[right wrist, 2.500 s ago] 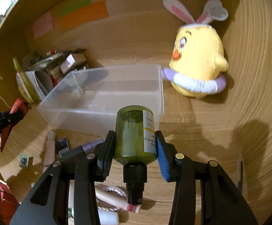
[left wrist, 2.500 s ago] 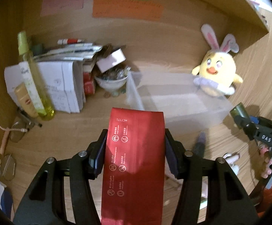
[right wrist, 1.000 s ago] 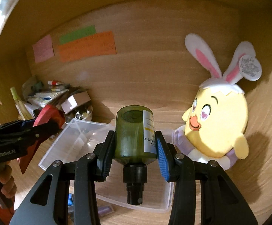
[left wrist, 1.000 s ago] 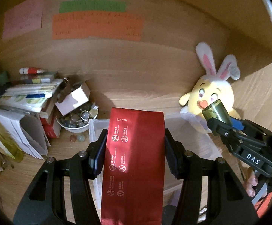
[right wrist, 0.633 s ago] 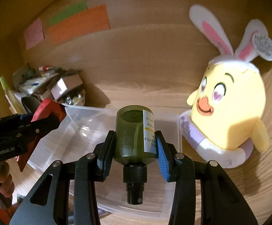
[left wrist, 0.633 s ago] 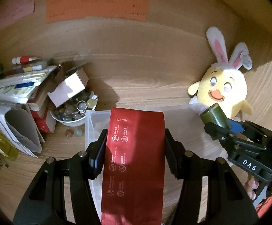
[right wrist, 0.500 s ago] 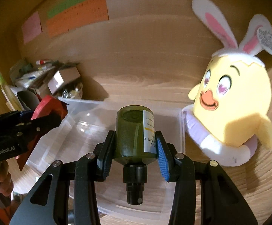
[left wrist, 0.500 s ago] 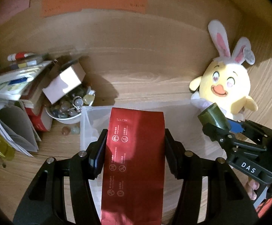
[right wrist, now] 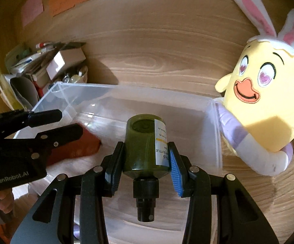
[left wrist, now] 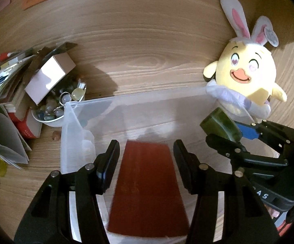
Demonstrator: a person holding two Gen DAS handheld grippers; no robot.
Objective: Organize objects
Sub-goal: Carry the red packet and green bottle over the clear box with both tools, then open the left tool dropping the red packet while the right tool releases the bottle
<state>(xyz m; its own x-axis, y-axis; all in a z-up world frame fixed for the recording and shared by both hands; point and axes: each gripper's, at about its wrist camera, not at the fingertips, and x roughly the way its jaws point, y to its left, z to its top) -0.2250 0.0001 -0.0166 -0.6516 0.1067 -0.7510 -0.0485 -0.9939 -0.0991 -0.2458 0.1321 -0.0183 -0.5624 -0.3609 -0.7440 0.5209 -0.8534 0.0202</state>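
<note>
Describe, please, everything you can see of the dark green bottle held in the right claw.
The dark green bottle is translucent, plastic-looking, with a white printed label down one side and a black screw cap with a nozzle. It is held with its base pointing away from the camera and its cap towards it, clamped between the right claw, and hovers over the clear plastic bin.

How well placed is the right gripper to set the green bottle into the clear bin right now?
Probably yes: the right gripper, shut on the green bottle, hangs over the clear bin, whose right half looks bare; the red pouch lies left.

left tool (left wrist: 146,158): black, silver screws | right tool (right wrist: 146,162): black, one blue ribbed pad, silver screws
</note>
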